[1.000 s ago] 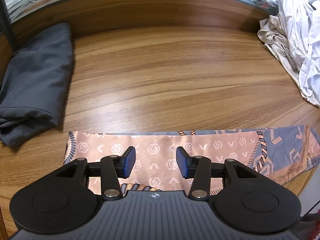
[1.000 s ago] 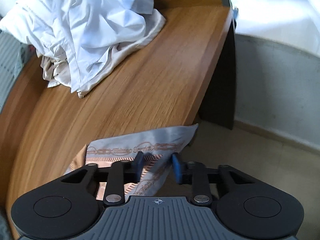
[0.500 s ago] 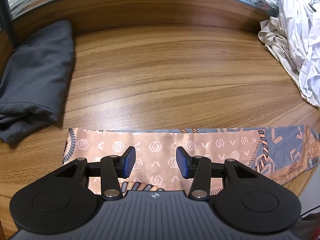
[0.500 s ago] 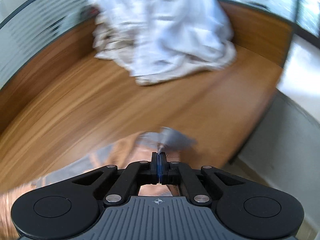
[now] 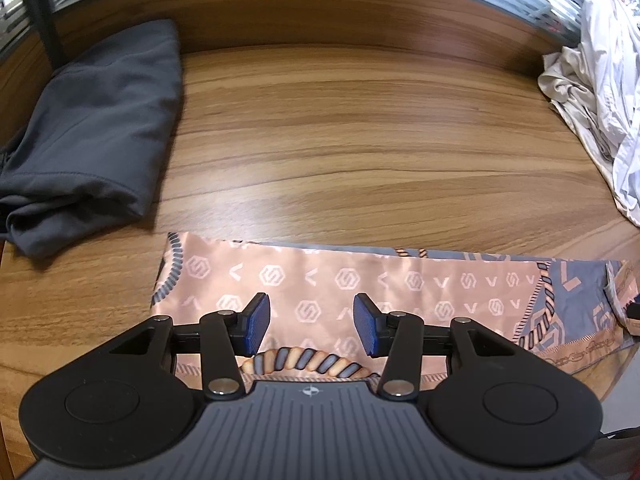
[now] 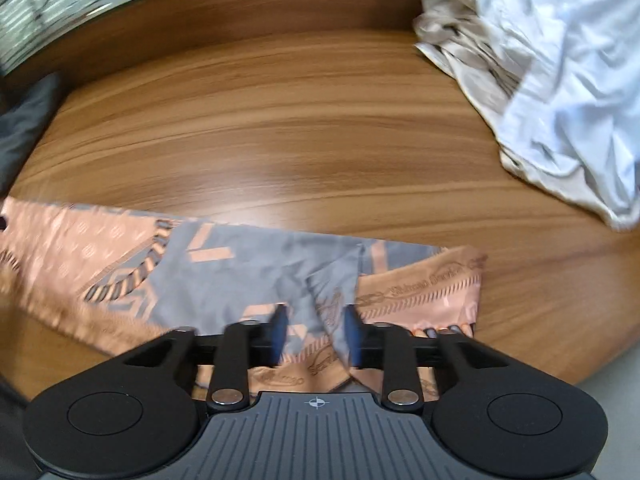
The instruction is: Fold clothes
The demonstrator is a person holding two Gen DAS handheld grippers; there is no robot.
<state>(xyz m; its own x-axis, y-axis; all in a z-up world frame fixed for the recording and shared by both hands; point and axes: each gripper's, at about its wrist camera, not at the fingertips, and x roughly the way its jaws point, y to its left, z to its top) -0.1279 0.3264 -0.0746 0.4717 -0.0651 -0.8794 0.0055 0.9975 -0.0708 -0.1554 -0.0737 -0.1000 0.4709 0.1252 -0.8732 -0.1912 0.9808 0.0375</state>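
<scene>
patterned scarf (image 5: 360, 284): 1 | folded dark garment (image 5: 92, 128): 1 | white clothes pile (image 6: 560, 80): 1 | table (image 5: 340, 140): 1

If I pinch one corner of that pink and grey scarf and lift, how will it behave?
Probably floppy: the scarf lies flat, and its turned-over corner is creased. Its sheen suggests it is slippery, so it may slide on the wooden table. Likely light, since it looks thin.

Scarf (image 5: 360, 280) between folded garment (image 5: 92, 132), pile (image 5: 600, 92)
</scene>
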